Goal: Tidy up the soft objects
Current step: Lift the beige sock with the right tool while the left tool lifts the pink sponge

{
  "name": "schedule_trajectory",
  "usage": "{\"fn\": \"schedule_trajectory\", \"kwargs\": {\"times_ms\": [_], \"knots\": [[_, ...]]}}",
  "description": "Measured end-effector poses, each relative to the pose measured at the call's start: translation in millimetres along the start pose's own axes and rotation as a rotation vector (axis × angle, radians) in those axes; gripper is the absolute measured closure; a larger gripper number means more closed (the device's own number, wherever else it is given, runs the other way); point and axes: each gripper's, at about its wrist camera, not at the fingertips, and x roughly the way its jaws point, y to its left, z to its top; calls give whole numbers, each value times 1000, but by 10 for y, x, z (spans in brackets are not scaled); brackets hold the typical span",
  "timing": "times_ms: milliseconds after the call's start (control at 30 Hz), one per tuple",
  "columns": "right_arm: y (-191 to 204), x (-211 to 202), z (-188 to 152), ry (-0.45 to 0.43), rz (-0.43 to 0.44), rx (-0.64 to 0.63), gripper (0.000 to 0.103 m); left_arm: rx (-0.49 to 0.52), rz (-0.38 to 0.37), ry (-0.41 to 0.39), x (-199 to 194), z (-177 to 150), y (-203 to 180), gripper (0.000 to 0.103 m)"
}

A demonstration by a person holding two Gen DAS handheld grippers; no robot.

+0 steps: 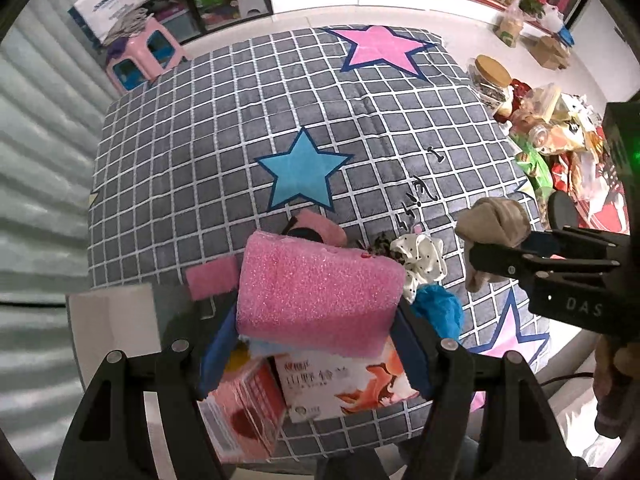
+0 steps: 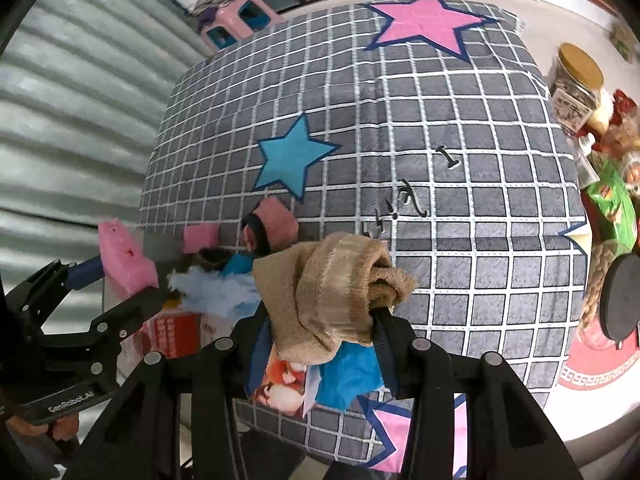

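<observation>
A: Start with your left wrist view. What do your jaws have?

B: Your left gripper pinches a pink foam block across its width, the blue pads pressed into both ends. The block hangs over a printed box and a red-and-white packet at the near edge of the grey checked blanket.

A: And around it?

B: A smaller pink foam piece lies just to the left of the block, and a pink rolled item sits behind it, below the blue star. To the right, a white dotted scrunchie lies beside a blue fluffy cloth. Further right, your right gripper holds a tan sock bundle above the blanket.

A: Now your right wrist view.

B: Your right gripper has its jaws closed on the tan sock bundle, which bulges out above the fingers. Beneath it you see the blue fluffy cloth and the printed box.

A: Where is the other hand there?

B: At the left edge, your left gripper clamps the pink foam block, tilted, off the blanket's left side. The smaller pink foam piece and the pink rolled item lie just beyond, on the grey checked blanket. A pale blue feathery tuft sits between the two grippers. A pink stool stands past the blanket's far corner.
</observation>
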Motion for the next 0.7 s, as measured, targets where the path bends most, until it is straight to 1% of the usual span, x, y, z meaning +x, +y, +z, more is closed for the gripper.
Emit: {"fn": "schedule_trajectory", "kwargs": {"times_ms": [233,367,567,700], "knots": [[329,-117,-92,5,41,-136,56,-118,40,-37,-252,-245,118,28],[498,-141,-174,12,53,-173,56,-171,51,-38,-348,-418,244,28],[697,-121,-304,9,48,-181,56,-188,46,-43,-411,-662,433,28],[809,-62,-401,4,29,-151,56,-181,27,-39,-420,-786,576,28]]}}
